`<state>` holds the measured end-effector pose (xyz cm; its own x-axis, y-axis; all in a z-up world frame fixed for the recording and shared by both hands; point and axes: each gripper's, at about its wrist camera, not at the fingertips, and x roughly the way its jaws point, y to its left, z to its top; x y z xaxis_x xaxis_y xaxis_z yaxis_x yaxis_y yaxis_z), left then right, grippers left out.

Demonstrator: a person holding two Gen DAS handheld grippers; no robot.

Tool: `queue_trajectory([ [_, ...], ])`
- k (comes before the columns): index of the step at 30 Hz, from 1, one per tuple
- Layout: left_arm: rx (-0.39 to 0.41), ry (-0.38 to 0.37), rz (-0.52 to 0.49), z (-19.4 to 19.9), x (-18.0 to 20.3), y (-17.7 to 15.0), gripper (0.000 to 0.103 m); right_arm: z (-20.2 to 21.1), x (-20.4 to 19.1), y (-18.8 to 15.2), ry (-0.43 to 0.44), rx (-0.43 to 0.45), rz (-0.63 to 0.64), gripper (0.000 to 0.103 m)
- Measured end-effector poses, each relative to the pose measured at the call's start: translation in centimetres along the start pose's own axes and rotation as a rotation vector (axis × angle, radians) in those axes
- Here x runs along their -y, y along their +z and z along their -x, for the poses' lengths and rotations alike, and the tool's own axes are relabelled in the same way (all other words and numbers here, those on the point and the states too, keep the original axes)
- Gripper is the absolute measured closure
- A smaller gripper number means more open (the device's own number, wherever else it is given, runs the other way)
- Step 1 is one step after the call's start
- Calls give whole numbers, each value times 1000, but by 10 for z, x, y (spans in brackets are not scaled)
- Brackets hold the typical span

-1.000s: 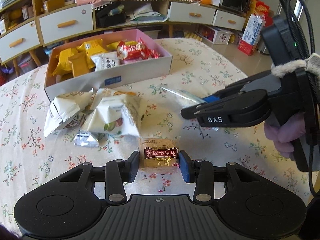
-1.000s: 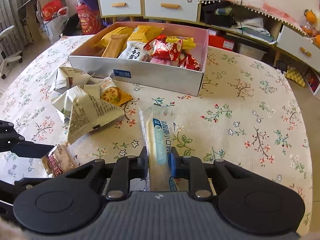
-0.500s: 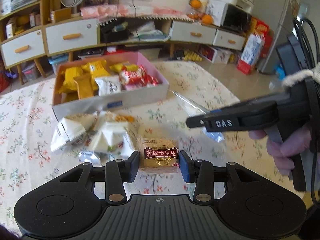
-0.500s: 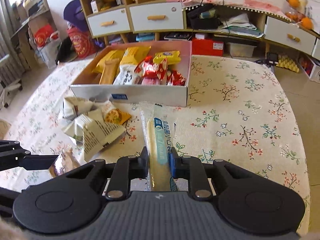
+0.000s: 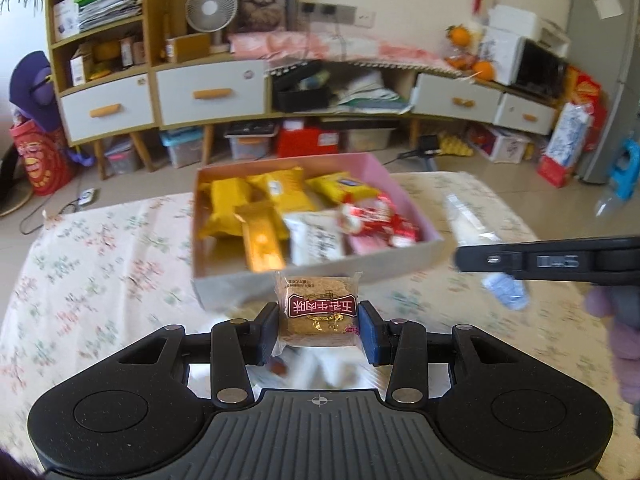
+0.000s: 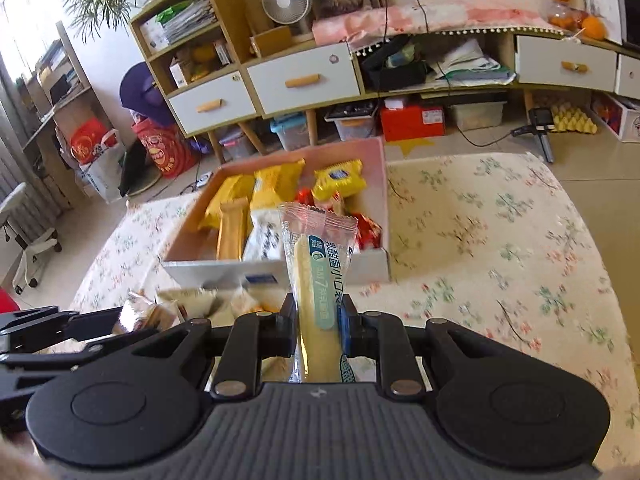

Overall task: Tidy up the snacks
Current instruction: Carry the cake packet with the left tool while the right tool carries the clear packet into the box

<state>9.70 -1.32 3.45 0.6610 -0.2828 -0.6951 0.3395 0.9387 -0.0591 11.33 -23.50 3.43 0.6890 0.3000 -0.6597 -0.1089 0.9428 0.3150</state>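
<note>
My left gripper (image 5: 319, 326) is shut on a square brown biscuit packet (image 5: 318, 307) with a dark red label, held in the air in front of the pink-lined snack box (image 5: 404, 190). My right gripper (image 6: 317, 330) is shut on a long clear-wrapped cheese stick (image 6: 318, 280), also lifted, pointing at the same box (image 6: 378, 184). The box holds yellow, orange, white and red snack packs. The right gripper shows in the left wrist view (image 5: 464, 259), and the left gripper shows at the left edge of the right wrist view (image 6: 24, 332).
Loose white and beige snack packets (image 6: 192, 300) lie on the floral tablecloth (image 6: 500, 240) in front of the box. Behind the table are drawer cabinets (image 5: 208, 94), floor bins and a fan (image 5: 206, 10).
Both grippers have lifted their snacks off the table and moved forward toward the box. The loose packets have slid below the views.
</note>
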Motion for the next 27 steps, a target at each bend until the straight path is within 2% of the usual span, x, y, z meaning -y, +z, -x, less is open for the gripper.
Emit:
queue_trajectory([
  [7,-43,43,23,-51,-30,26,64,-28,-6,27,28,26,27,85],
  [11,-61,65,-21,-76,-38,29,63,-51,-6,43,71,24,4,85],
  [14,-36,59,-45,-83,-43,33,63,-69,-10,55,57,20,30,85],
  [19,-60,71,-74,-103,-49,34,63,-88,-16,69,31,16,80,85],
  [27,-40,69,-97,-113,-49,31,64,-106,-21,74,-1,2,120,85],
])
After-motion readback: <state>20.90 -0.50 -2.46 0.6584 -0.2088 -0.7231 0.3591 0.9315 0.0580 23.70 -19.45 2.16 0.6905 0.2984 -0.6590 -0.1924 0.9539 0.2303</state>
